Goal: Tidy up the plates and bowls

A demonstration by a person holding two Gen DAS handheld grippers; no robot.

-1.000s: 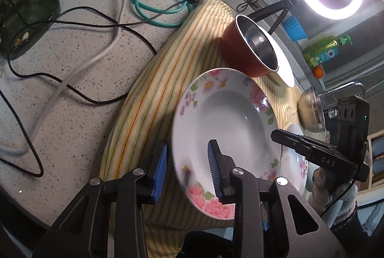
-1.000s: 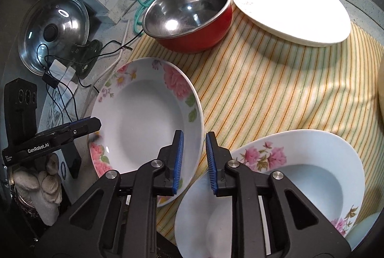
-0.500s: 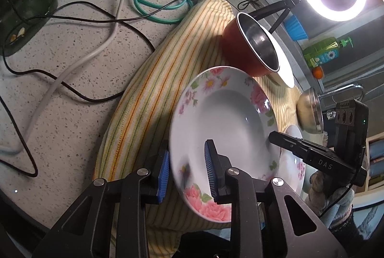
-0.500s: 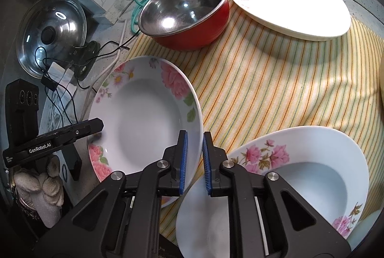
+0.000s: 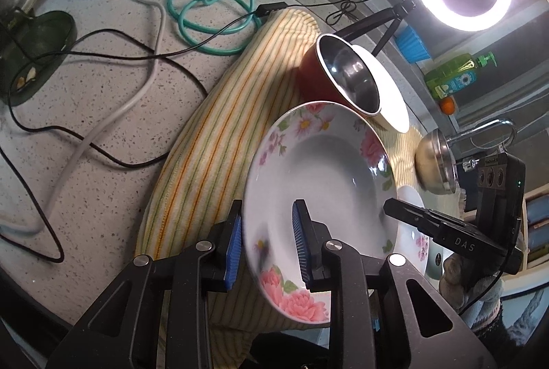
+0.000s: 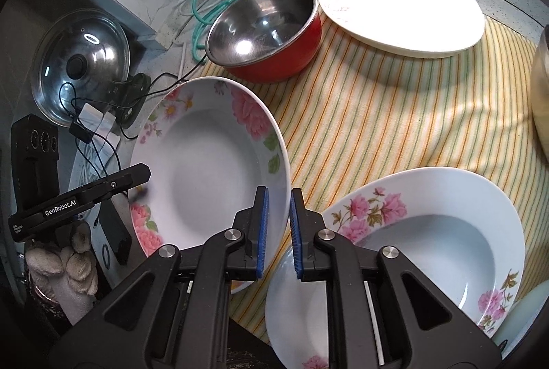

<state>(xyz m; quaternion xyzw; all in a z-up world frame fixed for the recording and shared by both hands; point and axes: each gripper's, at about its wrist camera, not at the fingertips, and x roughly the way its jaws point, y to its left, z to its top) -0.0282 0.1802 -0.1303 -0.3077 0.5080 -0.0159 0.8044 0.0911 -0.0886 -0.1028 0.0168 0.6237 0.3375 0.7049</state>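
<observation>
We've got the floral plate (image 5: 319, 194) pinched from both sides: left gripper (image 5: 267, 245) straddles its near-left rim, one pad under, one pad inside the well; right gripper (image 6: 278, 228) straddles the opposite rim edge. Neither looks fully clamped, a thin gap shows at the pads, so whether the grip is firm we can't tell. The plate sits tilted, its left side out past the edge of the striped cloth (image 6: 394, 108), apparently lifted.

Key relation: the second floral plate (image 6: 429, 245) lies just to the right of the held one, right beside the right gripper, so the stack move prob. runs left to right, w/ the right hand nearer the target.

Around: red steel bowl (image 6: 267, 29) sits beyond the held plate, the plain white plate (image 6: 398, 5) next to it further right, a gold bowl (image 5: 432, 163) at the far right edge. Cables (image 5: 103, 129) and a glass lid (image 6: 82, 67) lie off the cloth, out of the path. Main risk, we judge: the right gripper's own body blocks the landing spot.
</observation>
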